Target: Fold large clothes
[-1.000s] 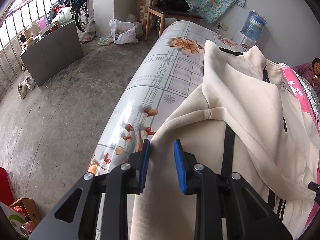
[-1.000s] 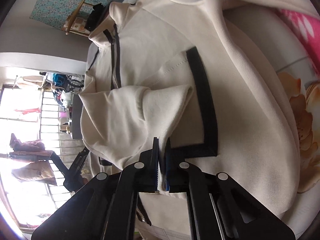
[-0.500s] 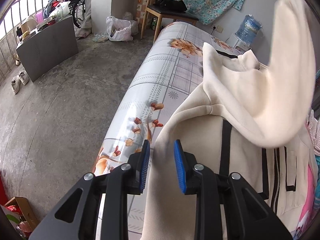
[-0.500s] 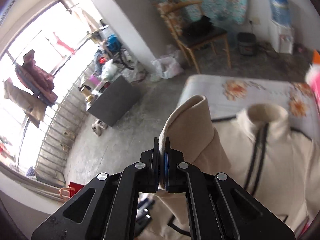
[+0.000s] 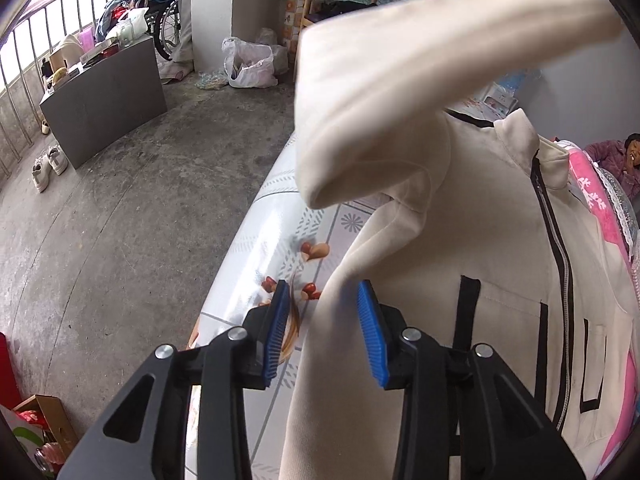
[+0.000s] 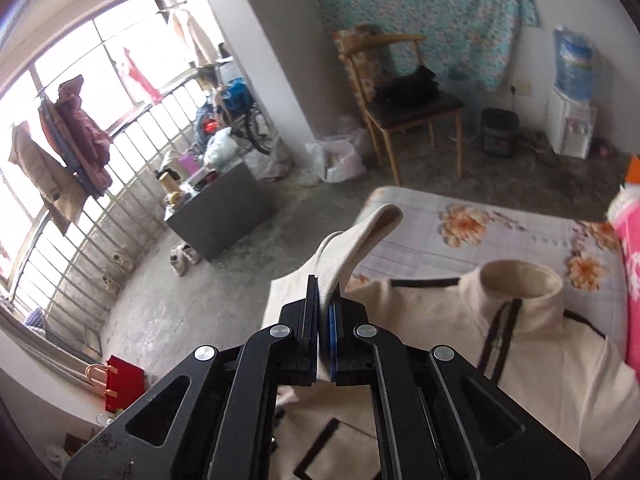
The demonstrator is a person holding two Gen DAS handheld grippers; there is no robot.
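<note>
My left tongs (image 5: 322, 330) hang over the near side edge of the jacket (image 5: 500, 280), jaws opening, with a fold of the cream side seam between the blue pads (image 5: 368, 336); the right-hand pad looks to touch the cloth, while the left one stands clear of it. My right tongs (image 6: 323, 316) are pressed together on the sleeve (image 6: 360, 236) near its cuff, holding it up in the air; in the left view the same sleeve arcs across above the jacket body.

Progress, as I judge it: early. The jacket lies front up on the flowered table (image 6: 500, 232), zip (image 5: 560, 280) closed, body still spread flat. No body fold shows. One sleeve is lifted and not yet laid across the chest. The other sleeve I cannot see clearly. Left to do: lay this sleeve in, do the far one, then fold the body up.

Orientation: the jacket's long axis runs along the table's length, away from me. Hem end is near my tongs, hidden under them; the stand-up collar (image 6: 520, 280) is at the far end, pointing toward the chair (image 6: 408, 96) and the curtain wall. The zip line follows that same axis. The lifted sleeve leaves the left shoulder and rises up and to the right in the left view, across the body.
</note>
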